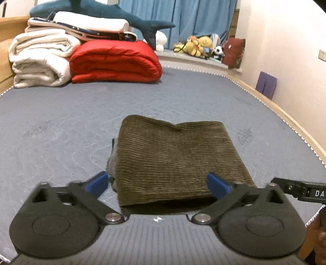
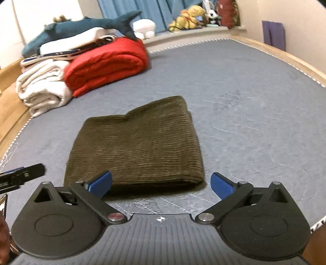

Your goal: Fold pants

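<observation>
Olive-brown corduroy pants (image 1: pixel 173 159) lie folded into a compact rectangle on the grey-blue mattress (image 1: pixel 61 126). In the left wrist view my left gripper (image 1: pixel 158 184) is open, its blue fingertips (image 1: pixel 97 182) spread wide just short of the near edge of the pants, nothing between them. The right wrist view shows the same folded pants (image 2: pixel 138 142) ahead, and my right gripper (image 2: pixel 161 183) stands open near their front right corner, holding nothing. Part of the other gripper shows at the right edge of the left view and at the left edge of the right view.
A rolled red quilt (image 1: pixel 116 61), folded cream blankets (image 1: pixel 40 59) and a plush shark (image 1: pixel 101 12) are stacked at the far left of the mattress. Soft toys (image 1: pixel 197 45) sit on the window ledge by blue curtains. A wooden bed frame (image 1: pixel 285 114) borders the right side.
</observation>
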A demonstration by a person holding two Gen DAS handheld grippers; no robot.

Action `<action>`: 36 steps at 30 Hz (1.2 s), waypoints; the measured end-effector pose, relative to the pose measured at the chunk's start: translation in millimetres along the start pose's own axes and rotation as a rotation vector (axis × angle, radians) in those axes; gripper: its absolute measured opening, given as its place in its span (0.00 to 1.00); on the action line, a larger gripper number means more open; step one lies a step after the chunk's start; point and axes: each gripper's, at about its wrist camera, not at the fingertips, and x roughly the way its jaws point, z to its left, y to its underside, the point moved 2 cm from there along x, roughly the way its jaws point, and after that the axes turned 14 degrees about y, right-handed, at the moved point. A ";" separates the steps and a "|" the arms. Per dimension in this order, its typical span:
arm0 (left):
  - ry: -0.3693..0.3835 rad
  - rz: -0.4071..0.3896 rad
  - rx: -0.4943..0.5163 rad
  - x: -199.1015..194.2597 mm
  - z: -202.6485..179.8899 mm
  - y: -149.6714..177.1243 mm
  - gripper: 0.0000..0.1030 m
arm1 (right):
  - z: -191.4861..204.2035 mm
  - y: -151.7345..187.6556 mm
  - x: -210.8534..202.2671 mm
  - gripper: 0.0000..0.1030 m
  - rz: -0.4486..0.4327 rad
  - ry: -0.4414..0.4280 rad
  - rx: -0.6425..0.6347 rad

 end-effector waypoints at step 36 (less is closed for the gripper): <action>-0.052 0.171 -0.027 61.2 -4.9 32.8 1.00 | 29.7 20.1 36.1 0.99 -0.075 0.060 -0.158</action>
